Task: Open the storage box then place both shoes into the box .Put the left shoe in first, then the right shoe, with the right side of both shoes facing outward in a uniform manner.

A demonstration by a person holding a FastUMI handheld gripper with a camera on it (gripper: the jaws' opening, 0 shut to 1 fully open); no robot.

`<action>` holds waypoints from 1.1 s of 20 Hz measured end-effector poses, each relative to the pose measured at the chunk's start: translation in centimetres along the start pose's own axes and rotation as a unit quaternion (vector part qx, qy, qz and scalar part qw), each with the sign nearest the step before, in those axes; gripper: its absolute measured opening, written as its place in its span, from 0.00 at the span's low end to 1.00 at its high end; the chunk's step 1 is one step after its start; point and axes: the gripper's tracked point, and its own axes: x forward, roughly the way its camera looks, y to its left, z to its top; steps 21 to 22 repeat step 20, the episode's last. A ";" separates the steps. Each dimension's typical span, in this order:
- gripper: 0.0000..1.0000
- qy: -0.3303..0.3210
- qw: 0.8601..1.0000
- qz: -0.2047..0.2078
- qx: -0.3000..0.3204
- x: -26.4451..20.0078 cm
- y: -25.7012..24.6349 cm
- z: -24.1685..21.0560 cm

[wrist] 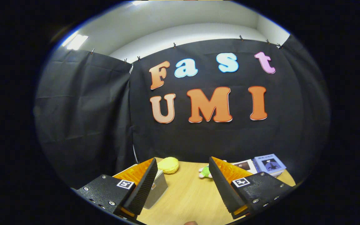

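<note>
Seen from the camera riding on the tongs (183, 170), the 2 fingers stand spread wide apart, released, with nothing between them but bare wood. They are raised above a light wooden worktop (186, 197) and point toward the black cloth wall (83, 109) at the back of the booth, which takes up most of the scene; above the cloth runs a pale wall and ceiling with a bright lamp (75, 41) at the upper left.

Just behind the left finger (144, 186) sits a grey box (157, 189) on the worktop, partly hidden by that finger; whether this is the storage box, and whether it is open or closed, cannot be told from here. Beyond the gap between the fingers, near the foot of the cloth, lies a round yellow soft toy (168, 165). Close to the tip of the right finger (225, 187) lies a small green and white soft toy (205, 172), partly covered by it. Farther to the right, beyond that finger, 2 booklets lie side by side at the back of the worktop, one with a white cover (245, 165) and one with a blue cover (270, 164).

At the near edge of the worktop, between the fingers, a small rounded tan shape (191, 223) pokes up; what it is cannot be told.
</note>
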 end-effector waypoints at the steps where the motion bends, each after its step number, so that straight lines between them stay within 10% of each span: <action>1: 0.98 -0.010 1.000 -0.001 -0.004 -0.9 -0.4 0.1; 22: 0.99 -0.114 0.985 -0.083 -0.100 -9.4 -4.0 5.2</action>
